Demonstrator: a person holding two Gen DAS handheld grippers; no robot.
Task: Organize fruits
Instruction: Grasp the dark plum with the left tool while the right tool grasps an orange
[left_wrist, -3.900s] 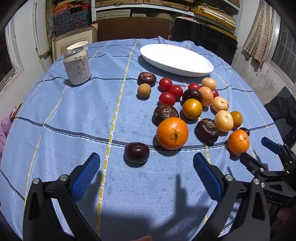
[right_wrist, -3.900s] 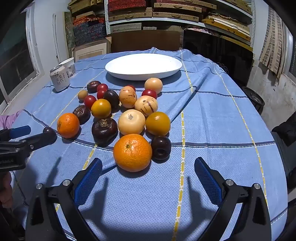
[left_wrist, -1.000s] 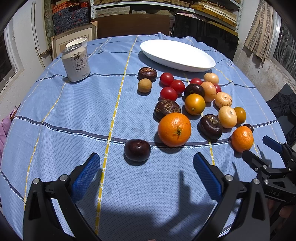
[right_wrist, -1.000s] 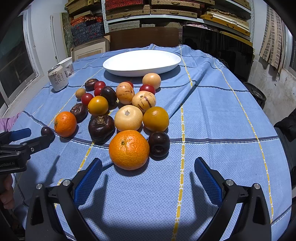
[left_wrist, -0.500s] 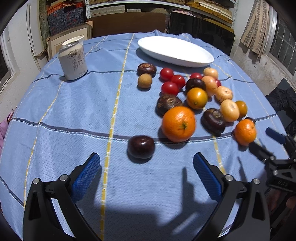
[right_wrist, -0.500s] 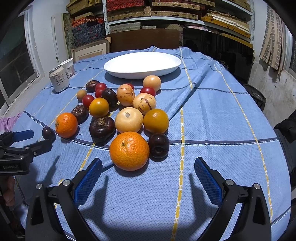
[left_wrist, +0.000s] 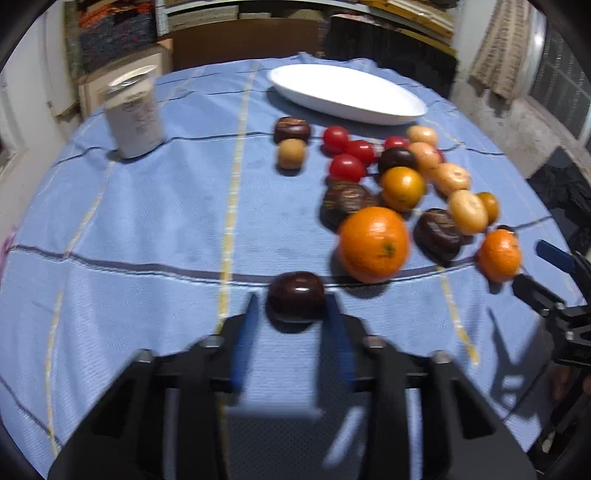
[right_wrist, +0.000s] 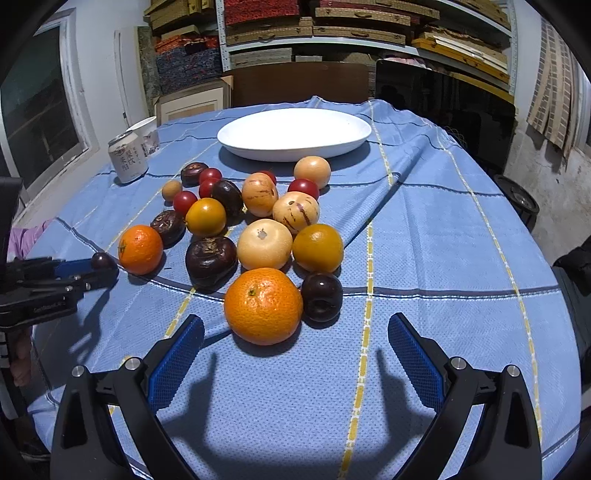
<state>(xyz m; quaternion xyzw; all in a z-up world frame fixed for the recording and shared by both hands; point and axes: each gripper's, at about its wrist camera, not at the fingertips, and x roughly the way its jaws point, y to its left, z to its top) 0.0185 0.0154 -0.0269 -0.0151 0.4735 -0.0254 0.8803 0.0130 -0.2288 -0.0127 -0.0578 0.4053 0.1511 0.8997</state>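
Left gripper (left_wrist: 291, 306): jaws closing, dark plum (left_wrist: 295, 297) between the blue pads; blur hides whether the pads touch it yet.
Plum: on the cloth, apart from the main fruit pile, just near-left of a big orange (left_wrist: 373, 243).
Right gripper (right_wrist: 295, 343): jaws spread wide, nothing between them; a second orange (right_wrist: 263, 304) and a second dark plum (right_wrist: 321, 297) lie just beyond its tips.
Fruit pile: oranges, red tomatoes (right_wrist: 184, 201), pale striped melons (right_wrist: 295, 212) and dark wrinkled fruit (right_wrist: 210, 260), clustered mid-table, many touching.
Plate (right_wrist: 293, 133): white, oval, bare, at the far side beyond the pile.
Can (right_wrist: 127, 157): upright at far left, well apart from the fruit, a white cup (right_wrist: 147, 136) just behind it.
Surface: round table under a blue cloth (right_wrist: 424, 240) with yellow and dark stripes; a fold runs from the plate toward the pile.
Room: shelves (right_wrist: 332, 26) of flat boxes behind, window (right_wrist: 37, 103) at left, bare wall at right.
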